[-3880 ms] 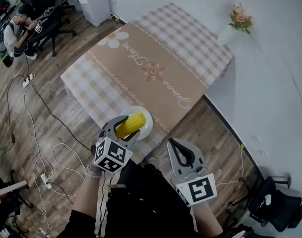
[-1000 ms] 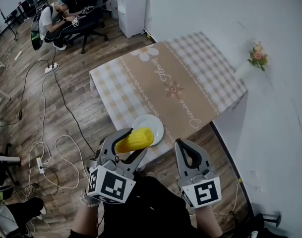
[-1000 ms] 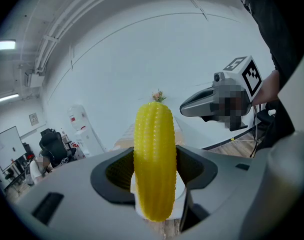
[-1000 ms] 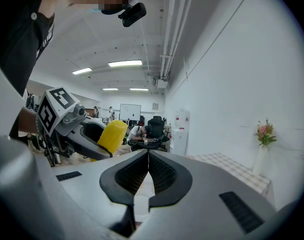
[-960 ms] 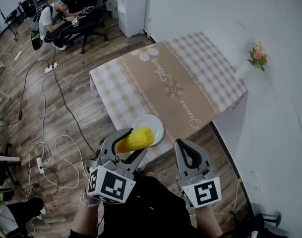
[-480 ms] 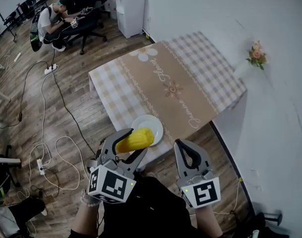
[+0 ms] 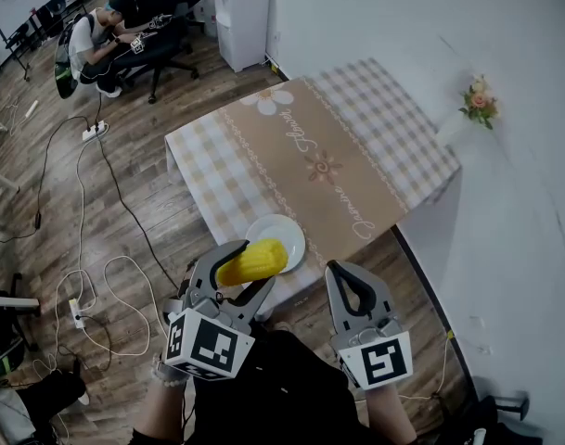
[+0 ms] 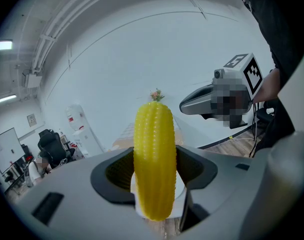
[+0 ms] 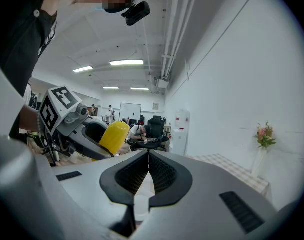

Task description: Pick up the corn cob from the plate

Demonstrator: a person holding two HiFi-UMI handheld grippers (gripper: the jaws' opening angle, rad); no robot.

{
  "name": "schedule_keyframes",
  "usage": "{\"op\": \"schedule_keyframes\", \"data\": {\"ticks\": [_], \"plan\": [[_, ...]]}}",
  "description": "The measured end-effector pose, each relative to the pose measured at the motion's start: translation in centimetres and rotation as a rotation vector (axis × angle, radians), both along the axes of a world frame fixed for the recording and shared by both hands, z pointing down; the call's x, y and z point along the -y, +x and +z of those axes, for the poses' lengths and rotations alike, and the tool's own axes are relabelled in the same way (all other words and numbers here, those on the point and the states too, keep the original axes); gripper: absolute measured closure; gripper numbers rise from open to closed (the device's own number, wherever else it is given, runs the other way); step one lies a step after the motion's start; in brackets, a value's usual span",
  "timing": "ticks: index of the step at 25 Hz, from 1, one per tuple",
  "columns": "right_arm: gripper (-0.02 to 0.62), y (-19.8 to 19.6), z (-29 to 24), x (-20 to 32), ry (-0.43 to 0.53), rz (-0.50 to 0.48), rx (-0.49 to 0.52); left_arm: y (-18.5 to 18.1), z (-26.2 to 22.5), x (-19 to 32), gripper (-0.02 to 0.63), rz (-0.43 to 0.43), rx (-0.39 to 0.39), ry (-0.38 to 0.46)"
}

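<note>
Between the two jaws of the left gripper (image 7: 248,265) (image 8: 154,170), the corn cob (image 7: 252,260) (image 8: 154,159) is sitting tight. Both jaws are squeezing its yellow sides, and it is standing tall in the left gripper view, poking out past the jaws at both ends. The right gripper (image 7: 343,271) (image 9: 148,156) is holding nothing; its jaws are pressing together with no gap. It is hanging at about 3 o'clock from the left gripper, close by but not touching it. From the right gripper view, the corn cob (image 9: 113,137) is showing at 9 o'clock, up in the air in the other gripper.

Going outward, the white plate (image 7: 287,233) is lying at about 1 o'clock from the corn cob, on the near edge of the bench (image 7: 226,170). In the head view the corn cob is covering the plate's 7 o'clock edge. A checked and tan cloth (image 7: 310,146) is covering the bench, which is stretching away toward 12 o'clock. Pink flowers (image 7: 477,100) are standing by the white wall at 2 o'clock. Far off at 11 o'clock, a person (image 7: 95,40) is sitting on a black chair (image 7: 157,40). Cables (image 7: 87,276) are lying on the wooden floor (image 7: 50,184) at 9 o'clock.
</note>
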State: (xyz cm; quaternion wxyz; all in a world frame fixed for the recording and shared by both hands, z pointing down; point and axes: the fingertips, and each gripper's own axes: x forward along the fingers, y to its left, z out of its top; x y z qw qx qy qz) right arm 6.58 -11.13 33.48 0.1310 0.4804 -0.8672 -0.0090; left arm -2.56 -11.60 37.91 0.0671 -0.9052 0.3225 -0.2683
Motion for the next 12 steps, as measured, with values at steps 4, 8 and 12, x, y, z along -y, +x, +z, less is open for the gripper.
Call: {"op": "schedule_keyframes", "data": {"ticks": [4, 8, 12], "plan": [[0.554, -0.04, -0.01, -0.05, 0.001, 0.000, -0.002, -0.04, 0.03, -0.06, 0.348, 0.001, 0.001, 0.000], [0.554, -0.07, 0.15, -0.20, -0.006, -0.001, -0.006, -0.10, 0.06, -0.11, 0.348, 0.000, 0.004, 0.000], [0.554, -0.33, 0.21, -0.37, -0.015, -0.008, -0.015, -0.19, 0.09, -0.15, 0.348, 0.002, 0.006, 0.002]]}}
